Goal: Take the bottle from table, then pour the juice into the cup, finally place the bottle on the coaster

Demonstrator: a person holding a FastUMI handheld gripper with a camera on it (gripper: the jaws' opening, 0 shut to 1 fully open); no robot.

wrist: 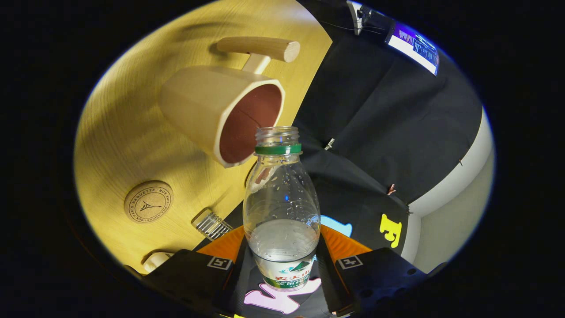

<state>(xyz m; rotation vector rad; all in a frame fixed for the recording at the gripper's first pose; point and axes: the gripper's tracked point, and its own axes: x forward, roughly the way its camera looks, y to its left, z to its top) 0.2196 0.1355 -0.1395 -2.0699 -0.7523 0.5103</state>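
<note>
My gripper [282, 260] has the bottle [281, 207] clamped between its two fingers [223, 249], one pressing each side of the lower body just above the label. The bottle is clear plastic, cap off, with a green ring under the open threaded neck; a shallow pool of clear liquid sits in the lower part, droplets clinging to the inner wall above it. The whole view is tilted, so table and bottle stand at an angle to each other. The bottle's mouth lies just beside the rim of the cup [220, 112], close to its lower lip; I cannot tell whether they touch. The cup is pale wood with a reddish-brown inside and a round wooden bar handle on a short stem on its far side; it stands on the light wooden table [123, 145]. The round cork coaster [148, 201], stamped with a ring of print, lies bare on the table near my left finger, apart from the cup. Between coaster and finger sits a small ribbed clear thing [212, 225], too small to identify. Beyond the table edge hangs dark cloth.
</note>
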